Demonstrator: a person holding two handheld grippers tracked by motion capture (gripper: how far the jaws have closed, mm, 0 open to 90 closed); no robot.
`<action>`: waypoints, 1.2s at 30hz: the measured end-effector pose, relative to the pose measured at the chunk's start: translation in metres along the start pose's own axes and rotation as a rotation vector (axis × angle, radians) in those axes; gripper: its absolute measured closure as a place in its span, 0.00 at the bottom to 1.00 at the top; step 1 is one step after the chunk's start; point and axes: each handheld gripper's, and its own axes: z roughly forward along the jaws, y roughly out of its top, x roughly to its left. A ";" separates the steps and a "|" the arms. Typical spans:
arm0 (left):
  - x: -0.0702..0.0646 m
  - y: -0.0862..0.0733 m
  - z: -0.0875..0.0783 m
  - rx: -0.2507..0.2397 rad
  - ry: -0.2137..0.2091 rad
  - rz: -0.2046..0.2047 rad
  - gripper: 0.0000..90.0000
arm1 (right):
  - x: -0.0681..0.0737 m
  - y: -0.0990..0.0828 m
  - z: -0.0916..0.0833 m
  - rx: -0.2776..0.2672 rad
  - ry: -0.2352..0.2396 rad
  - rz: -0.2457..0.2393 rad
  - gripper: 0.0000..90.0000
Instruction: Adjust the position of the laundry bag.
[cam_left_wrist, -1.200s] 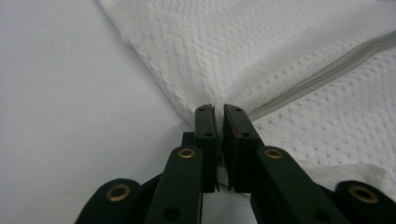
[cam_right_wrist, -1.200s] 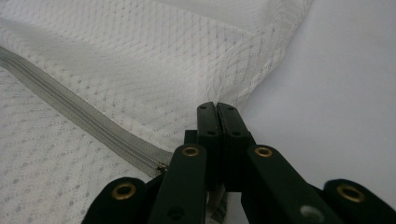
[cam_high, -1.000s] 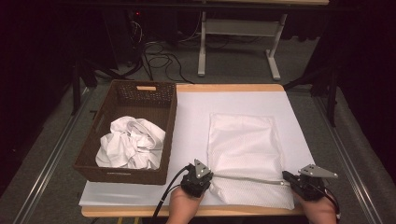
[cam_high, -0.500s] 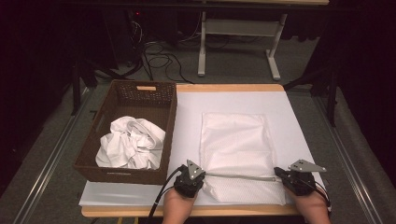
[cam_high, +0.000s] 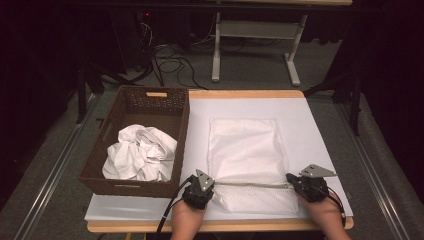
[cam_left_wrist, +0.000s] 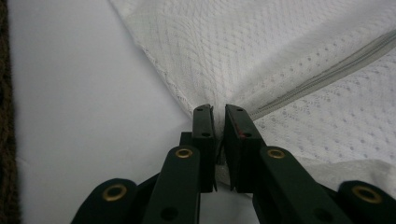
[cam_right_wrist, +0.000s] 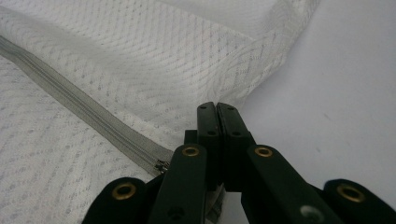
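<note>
Mesh laundry bag (cam_high: 248, 162) | stretched flat on worktop (cam_high: 320, 135) | zipper-edge corners pinched between closed left claw (cam_high: 206, 187) and right claw (cam_high: 299, 182)

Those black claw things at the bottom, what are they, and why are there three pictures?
They are grabbing tools. A person holds one in each hand: the left gripper and the right gripper. Each has two black jaws that squeeze together like tongs.

The high view comes from a camera above the table, looking down. The other two pictures come from little cameras riding on the tools, so you look along the jaws.

On the table lies a white mesh bag with a grey zipper. Each tool pinches one end of the bag beside the zipper; up close you see the left gripper and the right gripper squeezing the mesh. Beside it stands a brown basket with crumpled white cloth inside.
</note>
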 end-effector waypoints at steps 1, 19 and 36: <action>0.000 0.001 0.001 -0.001 0.008 0.000 0.91 | 0.000 0.001 0.001 0.002 -0.003 -0.004 1.00; 0.009 0.001 0.002 0.001 0.015 -0.053 0.77 | -0.001 0.006 0.007 -0.001 -0.017 -0.008 0.95; -0.008 0.006 -0.037 -0.121 -0.127 -0.024 0.90 | -0.011 -0.013 -0.044 -0.114 -0.003 0.054 1.00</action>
